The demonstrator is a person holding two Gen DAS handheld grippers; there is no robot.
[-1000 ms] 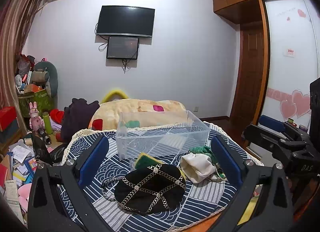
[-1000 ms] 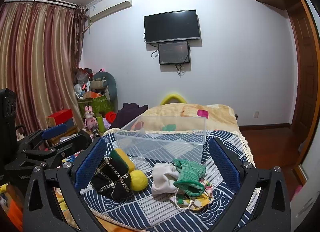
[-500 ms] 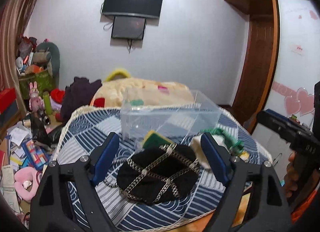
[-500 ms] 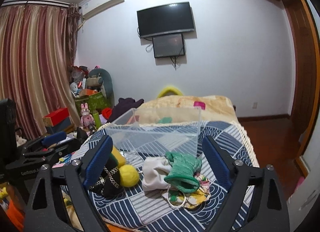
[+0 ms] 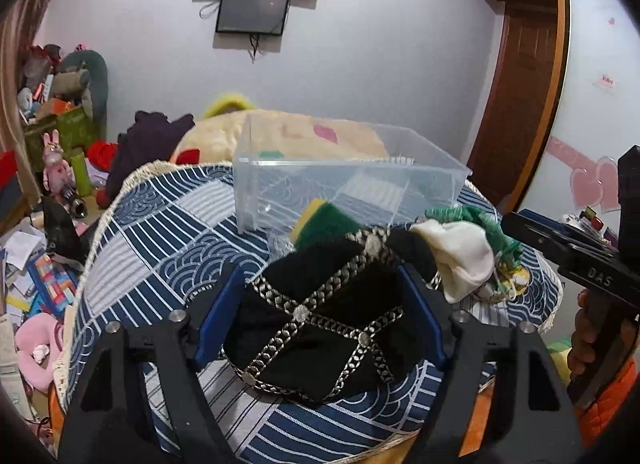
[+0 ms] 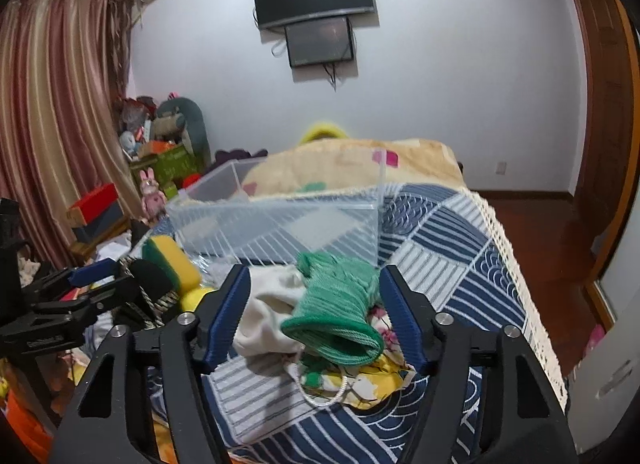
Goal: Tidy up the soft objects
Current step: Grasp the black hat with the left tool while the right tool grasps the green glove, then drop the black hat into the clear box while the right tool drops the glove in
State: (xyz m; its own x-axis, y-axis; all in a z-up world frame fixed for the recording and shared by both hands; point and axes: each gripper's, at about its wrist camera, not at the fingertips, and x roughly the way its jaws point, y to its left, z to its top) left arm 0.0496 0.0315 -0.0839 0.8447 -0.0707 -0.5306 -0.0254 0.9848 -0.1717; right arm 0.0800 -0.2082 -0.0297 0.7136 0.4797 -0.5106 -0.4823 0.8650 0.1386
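Observation:
A black hat with silver chain trim (image 5: 320,316) lies on the blue patterned cloth. My left gripper (image 5: 320,304) has its blue pads on both sides of the hat, pressing its edges. A green knitted glove (image 6: 340,308) lies over a white cloth (image 6: 264,312) and a yellow flowered pouch (image 6: 360,380). My right gripper (image 6: 314,304) is open, its pads around the glove and the white cloth, apart from them. A clear plastic bin (image 5: 344,184) stands behind, also in the right wrist view (image 6: 280,224). A yellow-green sponge (image 6: 168,260) and a yellow ball (image 6: 192,300) lie to the left.
The round table's fringed edge (image 6: 520,284) drops off to the wooden floor on the right. A bed with a beige blanket (image 6: 352,164) stands behind the bin. Toys, boxes and papers (image 5: 36,256) clutter the floor at left.
Both grippers have moved forward and down. The left jaws have narrowed around the black hat; the right jaws have narrowed around the green glove and white cloth.

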